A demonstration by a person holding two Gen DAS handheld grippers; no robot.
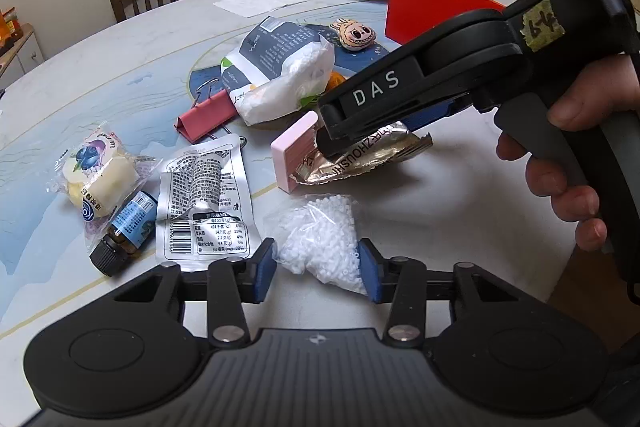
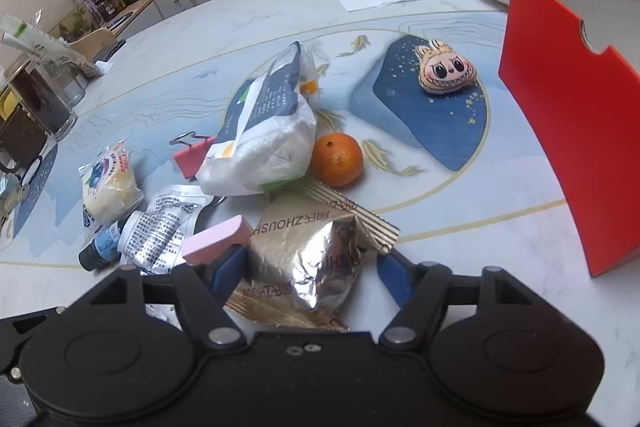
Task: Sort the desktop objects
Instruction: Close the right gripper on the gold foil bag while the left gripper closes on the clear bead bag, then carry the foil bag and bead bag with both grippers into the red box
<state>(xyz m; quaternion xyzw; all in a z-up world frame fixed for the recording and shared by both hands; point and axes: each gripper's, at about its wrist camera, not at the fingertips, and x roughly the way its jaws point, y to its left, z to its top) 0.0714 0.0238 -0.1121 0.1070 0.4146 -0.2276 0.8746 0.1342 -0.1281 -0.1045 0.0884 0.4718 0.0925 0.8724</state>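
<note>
Two hand-held grippers at work over a cluttered round table (image 2: pixel 460 219), each set upon a separate packet, presumably so that two items can be sorted at once.

Left gripper (image 1: pixel 318 265): its blue pads sit either side of the clear bag of white beads (image 1: pixel 320 239), which lies on the table at 6 o'clock of the clutter in the left wrist view. The pads appear to touch the bag's flanks, a light pinch on soft contents; a firm hold cannot be confirmed.

Right gripper (image 2: pixel 312 277): the jaws stand spread around the gold foil snack packet (image 2: pixel 316 259). The left pad lies against the foil; the right pad stands just clear of it, so nothing is gripped yet. The packet rests on the table, touching the pink block (image 2: pixel 218 239) at its 9 o'clock.

Unsorted items: white rice-like bag (image 2: pixel 260 147) at centre, mandarin (image 2: pixel 337 159) at its 4 o'clock, red binder clip (image 1: pixel 208 117), silver sachet (image 1: pixel 206 195), small brown bottle (image 1: pixel 124 231), blueberry-print pastry (image 1: pixel 98 175), plush face (image 2: pixel 446 73) on the blue patch.

The upright red board (image 2: pixel 572 131) at 3 o'clock may serve as a divider; its function cannot be determined.
</note>
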